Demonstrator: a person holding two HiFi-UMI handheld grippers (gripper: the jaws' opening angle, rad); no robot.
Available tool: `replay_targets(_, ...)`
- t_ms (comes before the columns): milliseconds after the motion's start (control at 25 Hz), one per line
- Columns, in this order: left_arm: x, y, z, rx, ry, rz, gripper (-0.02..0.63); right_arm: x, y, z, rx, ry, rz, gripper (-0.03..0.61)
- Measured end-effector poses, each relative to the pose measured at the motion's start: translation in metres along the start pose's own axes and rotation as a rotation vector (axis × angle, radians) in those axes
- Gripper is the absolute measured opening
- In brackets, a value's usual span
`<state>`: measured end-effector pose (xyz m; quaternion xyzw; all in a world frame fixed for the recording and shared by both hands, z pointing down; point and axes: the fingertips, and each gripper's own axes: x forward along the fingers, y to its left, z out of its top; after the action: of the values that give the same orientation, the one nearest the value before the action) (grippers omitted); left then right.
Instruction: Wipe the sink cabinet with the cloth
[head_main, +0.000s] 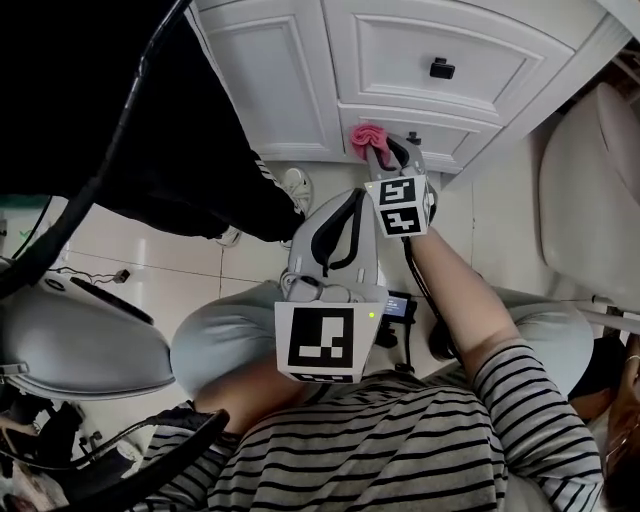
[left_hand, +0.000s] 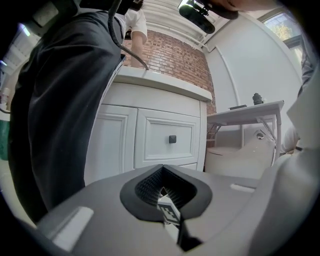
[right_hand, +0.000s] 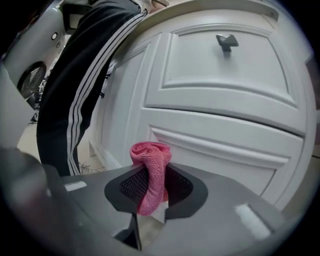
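Observation:
The white sink cabinet (head_main: 400, 60) fills the top of the head view, with an upper drawer with a black knob (head_main: 441, 68) and a lower drawer (right_hand: 220, 145) under it. My right gripper (head_main: 385, 152) is shut on a bunched pink cloth (head_main: 367, 135), which is held right at the front of the lower drawer. In the right gripper view the cloth (right_hand: 151, 170) stands up between the jaws of that gripper (right_hand: 152, 187), close to the drawer's moulding. My left gripper (head_main: 350, 200) hangs back over the lap, shut with nothing in it (left_hand: 165, 192), and faces the cabinet (left_hand: 150, 135).
A person in black trousers with white stripes (right_hand: 80, 90) stands at the cabinet's left, one white shoe (head_main: 295, 185) on the tiled floor. A white toilet (head_main: 590, 190) is at the right. A grey rounded machine (head_main: 70, 340) and black cables lie at the left.

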<state>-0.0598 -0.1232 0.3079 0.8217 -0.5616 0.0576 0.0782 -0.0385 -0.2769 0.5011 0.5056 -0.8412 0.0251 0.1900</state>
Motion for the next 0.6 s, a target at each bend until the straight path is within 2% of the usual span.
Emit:
replay_targets(160, 0.003, 0.001, -0.003, -0.005, -0.012, -0.004, -0.006, -0.020, -0.031, -0.023, 0.068, 0.041, -0.076, 0.084)
replay_targets(320, 0.009, -0.005, -0.006, 0.001, -0.009, -0.017, -0.006, -0.042, -0.059, -0.038, 0.085, 0.051, -0.108, 0.086)
replay_targets(600, 0.014, -0.008, -0.011, 0.023, 0.011, -0.006, -0.006, -0.074, -0.152, -0.062, 0.198, 0.079, -0.283, 0.092)
